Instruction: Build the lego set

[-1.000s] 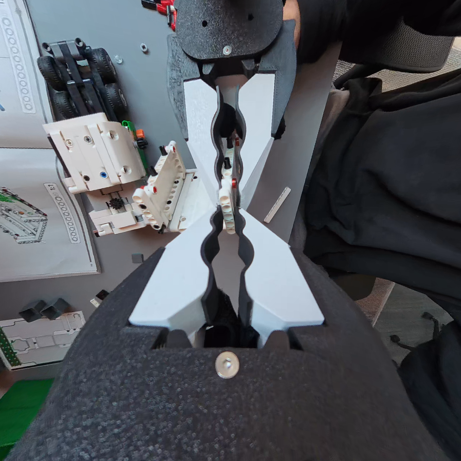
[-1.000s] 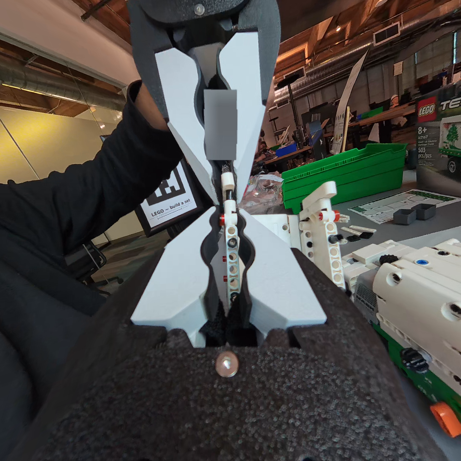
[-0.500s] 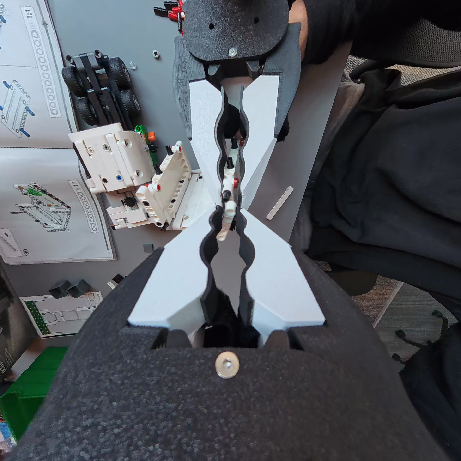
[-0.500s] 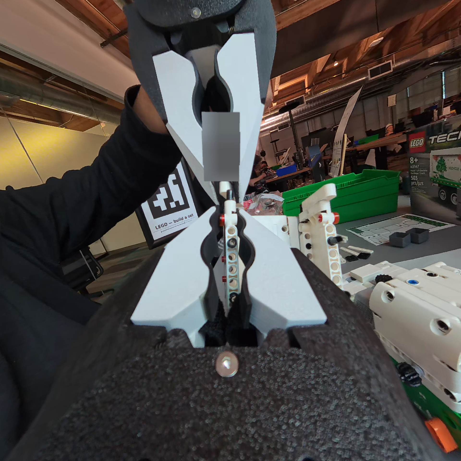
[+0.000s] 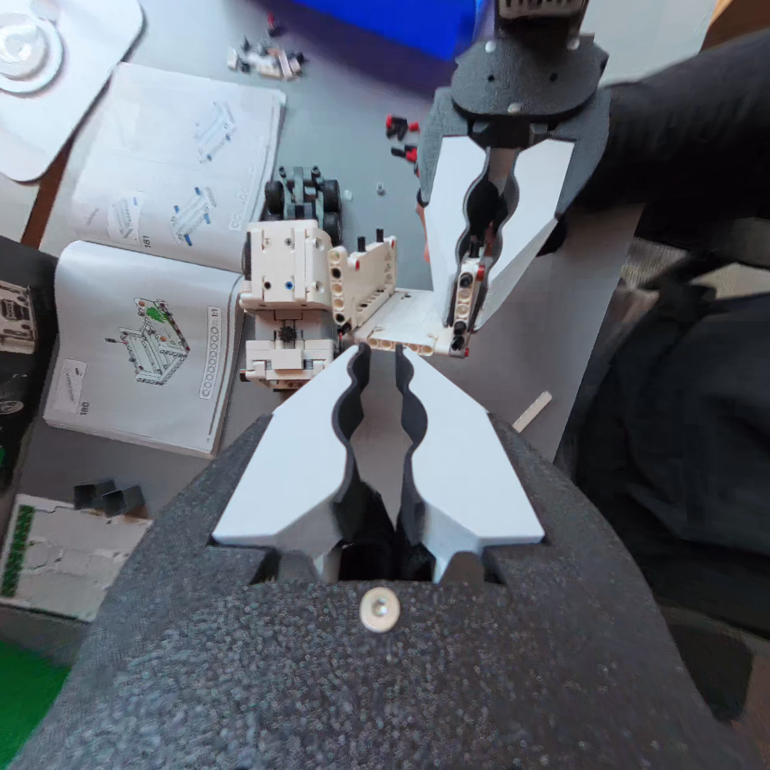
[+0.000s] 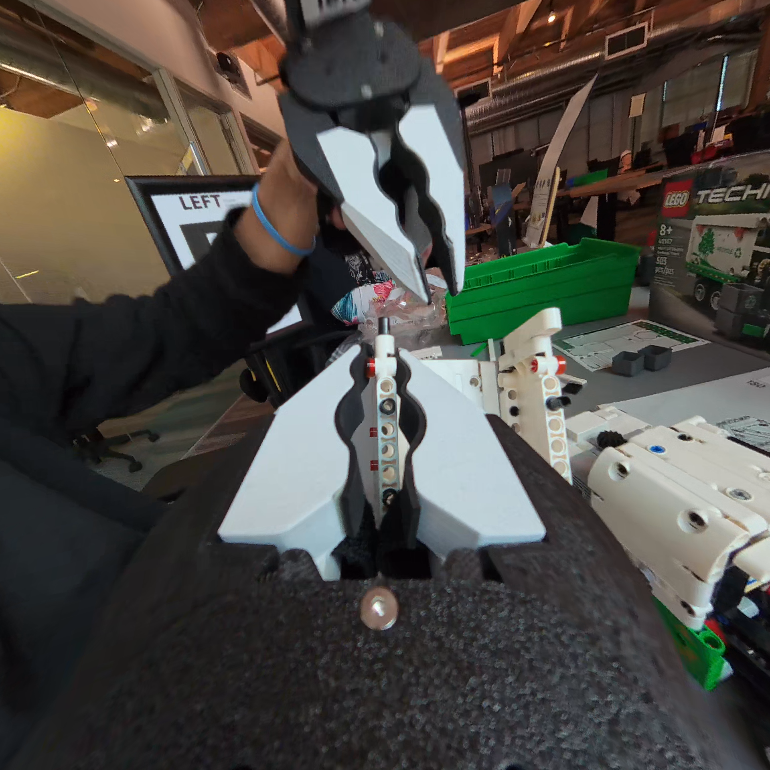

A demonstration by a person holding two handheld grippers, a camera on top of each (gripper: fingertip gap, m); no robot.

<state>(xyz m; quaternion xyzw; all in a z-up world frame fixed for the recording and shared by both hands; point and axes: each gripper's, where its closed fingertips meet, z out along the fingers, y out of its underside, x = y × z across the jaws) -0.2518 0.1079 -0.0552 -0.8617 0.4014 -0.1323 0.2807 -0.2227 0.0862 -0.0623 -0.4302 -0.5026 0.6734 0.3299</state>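
Observation:
My right gripper (image 6: 381, 354) is shut on a white holed Lego beam (image 6: 388, 437) with red and black pins, held upright above the table edge. The right gripper also shows in the left wrist view (image 5: 462, 333), with the beam (image 5: 466, 291) between its fingers. My left gripper (image 5: 379, 354) is open and empty, drawn back from the beam. It appears in the right wrist view (image 6: 439, 291) above the beam, tips apart. The white truck model (image 5: 287, 287) with an upright holed panel (image 5: 366, 275) stands just left of the beam; the model also shows in the right wrist view (image 6: 666, 479).
An open instruction booklet (image 5: 137, 333) lies left of the model. Loose red and black pins (image 5: 402, 137) and small parts (image 5: 266, 60) lie beyond it. A green bin (image 6: 541, 287), two grey pieces (image 6: 641, 360) and the set's box (image 6: 716, 250) stand at the back right. A white strip (image 5: 533, 410) lies near the table edge. Left tips to right tips: about 4 cm.
My left gripper has let go of the beam's end, opened and pulled back and up. My right gripper still holds the beam, now beside the model's flat white panel.

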